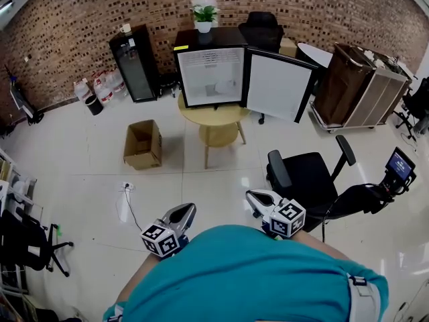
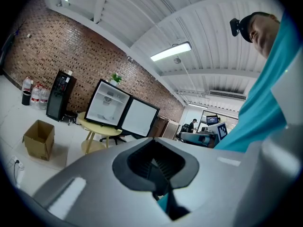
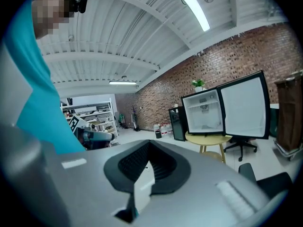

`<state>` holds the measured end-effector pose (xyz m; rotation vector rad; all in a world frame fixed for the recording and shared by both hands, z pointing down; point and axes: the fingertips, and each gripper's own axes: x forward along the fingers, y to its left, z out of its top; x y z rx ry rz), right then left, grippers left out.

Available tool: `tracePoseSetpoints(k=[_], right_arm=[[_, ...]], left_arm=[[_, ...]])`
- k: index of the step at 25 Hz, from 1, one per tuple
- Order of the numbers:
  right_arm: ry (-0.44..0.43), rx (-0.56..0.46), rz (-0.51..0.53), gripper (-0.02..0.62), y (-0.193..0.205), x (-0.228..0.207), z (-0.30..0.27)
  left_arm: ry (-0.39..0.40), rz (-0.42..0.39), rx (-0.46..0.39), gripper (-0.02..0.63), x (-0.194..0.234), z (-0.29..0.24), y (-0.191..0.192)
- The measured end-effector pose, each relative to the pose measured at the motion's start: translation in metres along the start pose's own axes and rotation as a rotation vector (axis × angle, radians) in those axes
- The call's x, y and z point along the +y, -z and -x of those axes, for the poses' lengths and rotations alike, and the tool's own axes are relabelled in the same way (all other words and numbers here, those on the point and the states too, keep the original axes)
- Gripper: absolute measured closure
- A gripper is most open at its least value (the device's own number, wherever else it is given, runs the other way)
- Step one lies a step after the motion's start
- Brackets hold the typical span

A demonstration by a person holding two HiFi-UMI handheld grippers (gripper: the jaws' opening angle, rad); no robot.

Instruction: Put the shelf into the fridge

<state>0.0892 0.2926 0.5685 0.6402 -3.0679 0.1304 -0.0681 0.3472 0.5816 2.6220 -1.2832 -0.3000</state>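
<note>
While fridge [image 1: 213, 76] stands open far ahead, left gripper [image 1: 187, 209], right gripper [image 1: 252, 196] pressed together, empty.

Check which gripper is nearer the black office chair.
Right. In the head view the right gripper is just left of the black office chair; the left gripper is farther left, beyond it.

Fridge [image 1: 213, 76] on round table [image 1: 212, 117], potted plant [image 1: 204, 12] on top — door [image 1: 278, 86] open rightward | cardboard box [image 1: 143, 144] on floor, left of table | office chair [image 1: 310, 180] in front, right
</note>
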Motion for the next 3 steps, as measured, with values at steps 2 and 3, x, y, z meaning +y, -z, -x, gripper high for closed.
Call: tracePoseSetpoints(k=[2, 3], right_arm=[[-0.003, -0.002, 0.003, 0.595, -0.0017, -0.0014, -0.0016], [-0.004, -0.004, 0.005, 0.595, -0.0026, -0.0021, -0.0024]], left_arm=[[-0.002, 0.001, -0.001, 0.604, 0.0021, -0.0009, -0.0008], [-0.003, 0.001, -0.001, 0.604, 0.0032, -0.0013, -0.0012]])
